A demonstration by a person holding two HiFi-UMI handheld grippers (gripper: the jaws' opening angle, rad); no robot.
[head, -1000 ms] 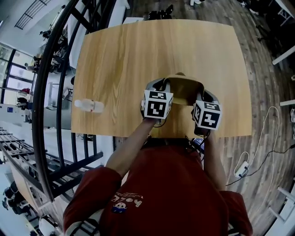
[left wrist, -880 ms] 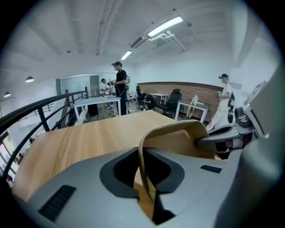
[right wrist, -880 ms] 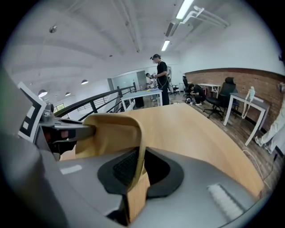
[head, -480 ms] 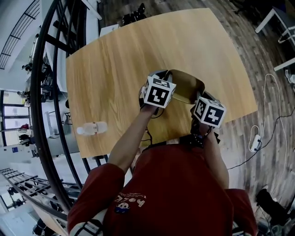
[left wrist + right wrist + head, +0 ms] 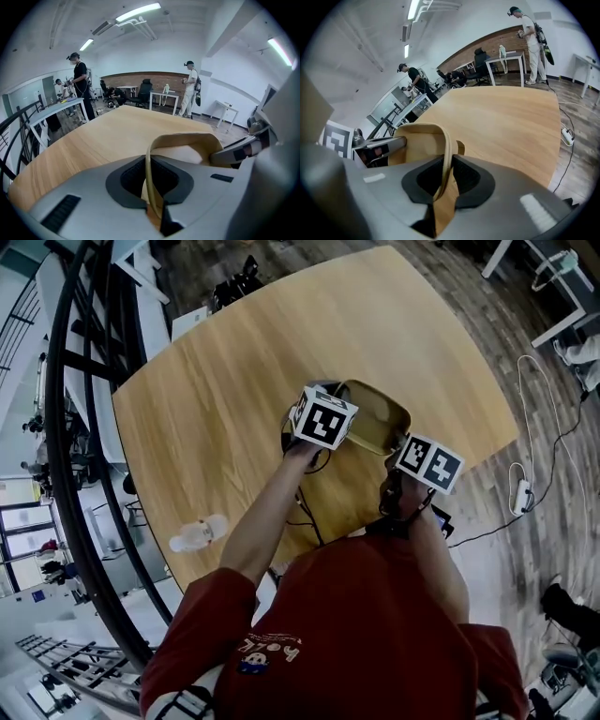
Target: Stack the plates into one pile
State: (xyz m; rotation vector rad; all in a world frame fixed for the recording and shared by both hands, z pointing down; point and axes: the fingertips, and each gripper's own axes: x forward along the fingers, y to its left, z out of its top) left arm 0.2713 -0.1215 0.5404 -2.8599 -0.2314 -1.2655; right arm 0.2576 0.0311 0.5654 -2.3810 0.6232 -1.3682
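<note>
Count: one tan plate (image 5: 375,418) plainly seen, and whether a second lies beneath it cannot be told; one clear bottle (image 5: 199,534); two grippers.

The plate is over the table's near right part, held at opposite rims. Left gripper (image 5: 151,180): jaws have just been closing and are clamped on the rim. Right gripper (image 5: 444,177): jaws have just been opening, pads against the rim.

Surface: light wooden table (image 5: 234,381). Room: plank floor (image 5: 506,334), black railing (image 5: 66,427) at left.

Only the gripper views show far desks (image 5: 164,97) and standing people (image 5: 191,89). Only the head view shows the bottle.
</note>
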